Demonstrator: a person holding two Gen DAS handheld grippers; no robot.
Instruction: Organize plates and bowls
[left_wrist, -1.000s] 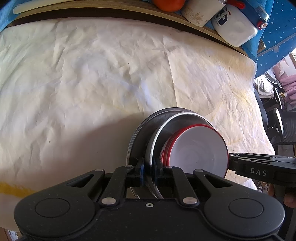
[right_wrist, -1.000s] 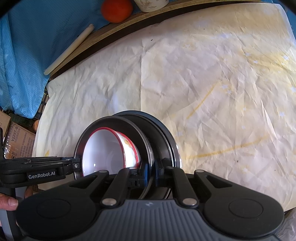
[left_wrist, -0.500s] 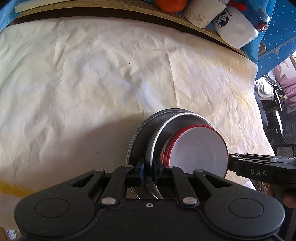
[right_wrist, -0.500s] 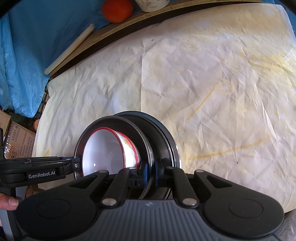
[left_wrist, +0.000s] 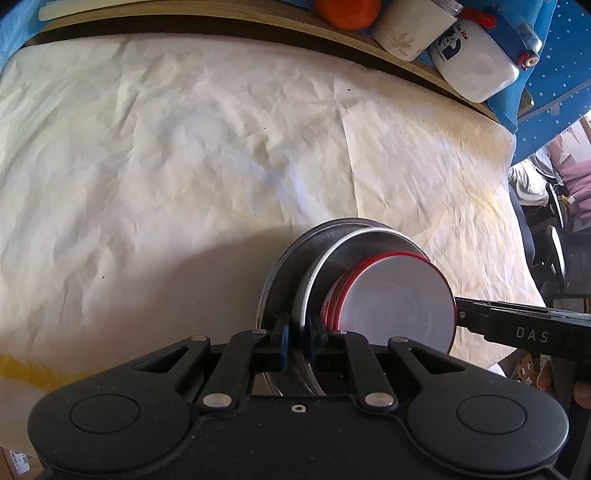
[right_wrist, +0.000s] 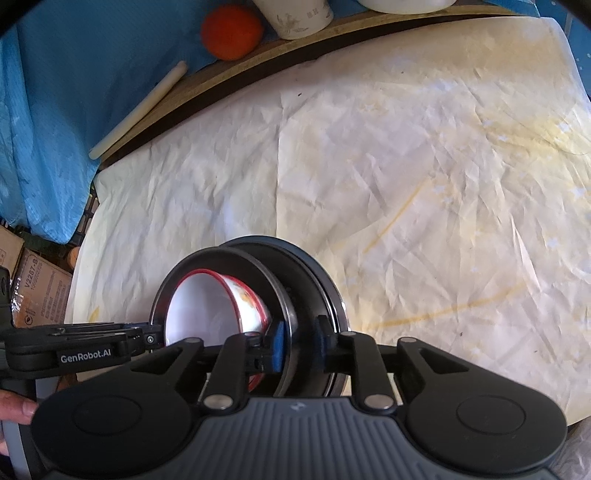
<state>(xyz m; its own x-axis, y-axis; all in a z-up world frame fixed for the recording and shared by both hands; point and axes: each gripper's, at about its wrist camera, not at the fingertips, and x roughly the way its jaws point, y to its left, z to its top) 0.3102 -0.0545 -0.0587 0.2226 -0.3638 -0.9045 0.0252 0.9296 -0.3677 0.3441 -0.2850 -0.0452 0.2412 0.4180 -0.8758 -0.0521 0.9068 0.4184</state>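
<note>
Stack: your metal plates (left_wrist: 321, 254) nest together with a red-rimmed white bowl (left_wrist: 395, 302) on top, near the front edge of the paper-covered table (left_wrist: 184, 147).
Left gripper (left_wrist: 297, 341): your jaws are nearly closed, pinching the rim of the upper plate on one side of the stack.
Right gripper (right_wrist: 299, 349): your jaws are opening; the plate rim (right_wrist: 288, 314) stands between the blue pads (right_wrist: 277, 345), which appear to have let go of it.
Surface: crumpled cream paper with yellowish stains covers the table; a wooden edge (right_wrist: 221, 74) shows beyond it, far from the stack.
Far rim: an orange fruit (right_wrist: 232, 31), a pale cup (right_wrist: 295, 16), a white bottle (left_wrist: 476, 61) and a white stick (right_wrist: 138, 110) sit there.
Room: blue cloth (right_wrist: 48, 110) hangs behind; cardboard boxes (right_wrist: 33, 291) stand on the bowl's side of the stack in the right view.
</note>
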